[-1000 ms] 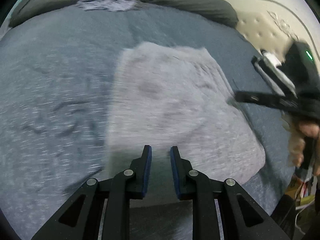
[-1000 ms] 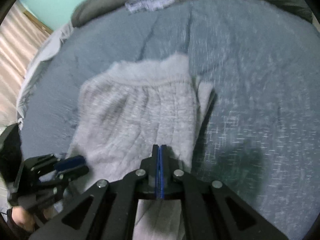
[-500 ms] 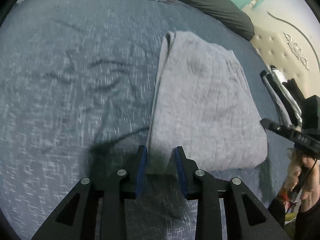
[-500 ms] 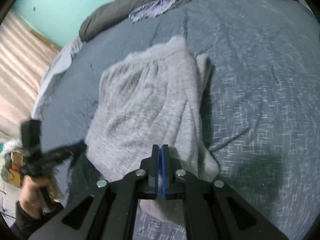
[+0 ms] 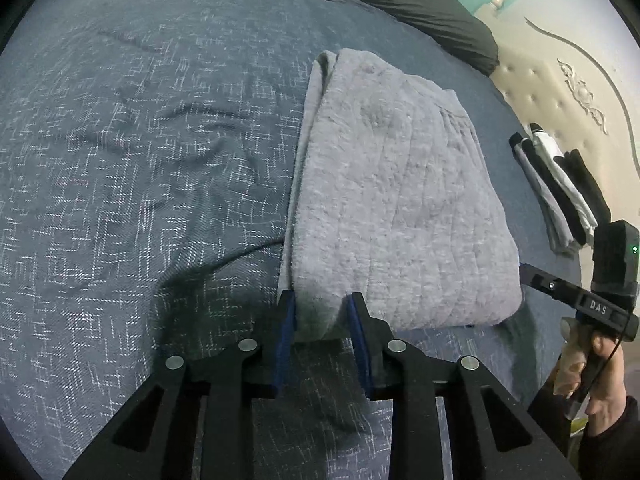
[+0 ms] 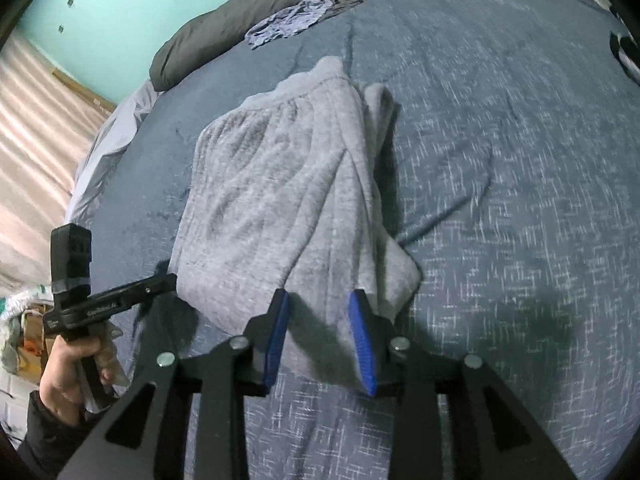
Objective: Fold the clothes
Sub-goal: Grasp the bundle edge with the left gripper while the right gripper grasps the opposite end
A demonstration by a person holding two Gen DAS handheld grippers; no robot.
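A: Looking at the grey fleece garment (image 5: 400, 200), it lies folded into a thick pad in the middle of the blue bedspread (image 5: 140, 160), waistband at the end away from us. The left gripper (image 5: 322, 312) sits at its near corner, jaws parted, the fold's corner in the gap; the pads do not seem to press it.

B: And the right gripper (image 6: 320, 312)?

A: Its jaws have just been opening. The near edge of the garment lies under and between them, loose, so it has let go.

B: So the fold is laid down. What could spoil it?

A: My guess: the loose flap (image 6: 380, 184) sticking out on the garment's right side. If either gripper drags back while a pad still catches fleece, the top layer would slide and the pad would open up again.

B: Anything else?

A: The left gripper's pads (image 5: 286, 328) straddle that near corner closely. Lifting away at an angle could snag it. The folded dark and white pile (image 5: 560, 184) lies beyond the garment's right edge, well apart, so it looks safe. A crumpled bluish cloth (image 6: 288, 26) waits past the garment's far end, by the dark duvet roll (image 5: 420, 8).
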